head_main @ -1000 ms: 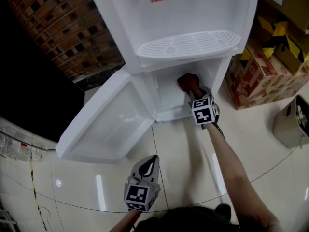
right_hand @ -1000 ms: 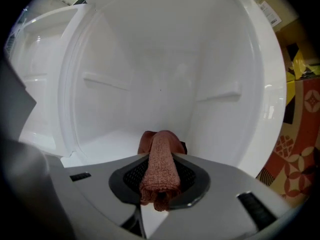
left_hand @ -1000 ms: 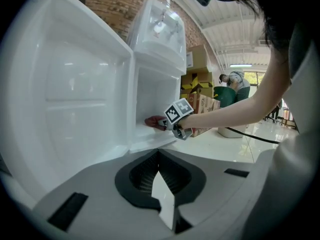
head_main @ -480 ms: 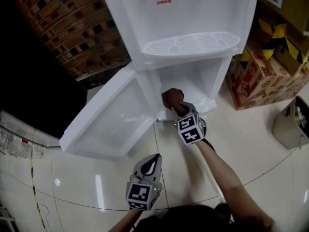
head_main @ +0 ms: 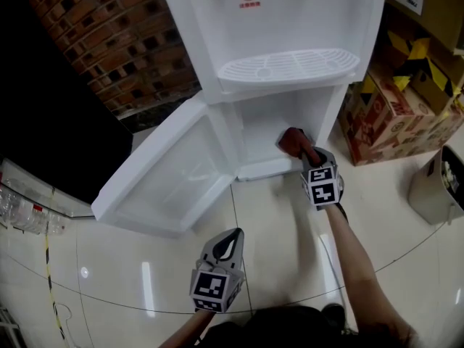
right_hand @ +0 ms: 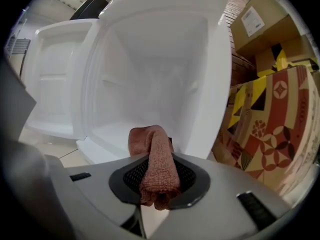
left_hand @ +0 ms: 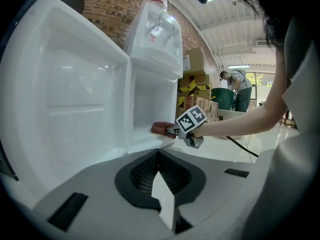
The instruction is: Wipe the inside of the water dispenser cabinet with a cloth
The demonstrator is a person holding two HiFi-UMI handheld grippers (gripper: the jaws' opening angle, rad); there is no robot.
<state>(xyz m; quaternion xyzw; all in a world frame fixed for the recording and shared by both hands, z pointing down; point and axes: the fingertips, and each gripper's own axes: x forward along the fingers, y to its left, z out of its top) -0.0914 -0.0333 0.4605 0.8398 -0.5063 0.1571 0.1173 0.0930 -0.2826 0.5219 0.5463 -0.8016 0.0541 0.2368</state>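
The white water dispenser's lower cabinet [head_main: 264, 129] stands open, its door [head_main: 170, 176] swung out to the left. My right gripper [head_main: 304, 153] is shut on a reddish-brown cloth [head_main: 293, 142] at the right front of the cabinet floor, beside the right wall. In the right gripper view the cloth [right_hand: 157, 164] bulges out between the jaws in front of the cabinet interior [right_hand: 150, 74]. My left gripper [head_main: 230, 239] hangs shut and empty over the floor, well in front of the door. The left gripper view shows the right gripper [left_hand: 172, 130] and cloth [left_hand: 160, 128] at the cabinet sill.
The drip tray [head_main: 290, 65] juts out above the opening. Patterned cardboard boxes [head_main: 391, 100] stand close to the dispenser's right side, with a beige bin [head_main: 438, 183] further right. A brick wall [head_main: 109, 42] is behind on the left. A person [left_hand: 239, 86] stands far off.
My right gripper with the cloth swept from the cabinet's middle to its left front, then back to the right front corner. The left gripper stayed put.
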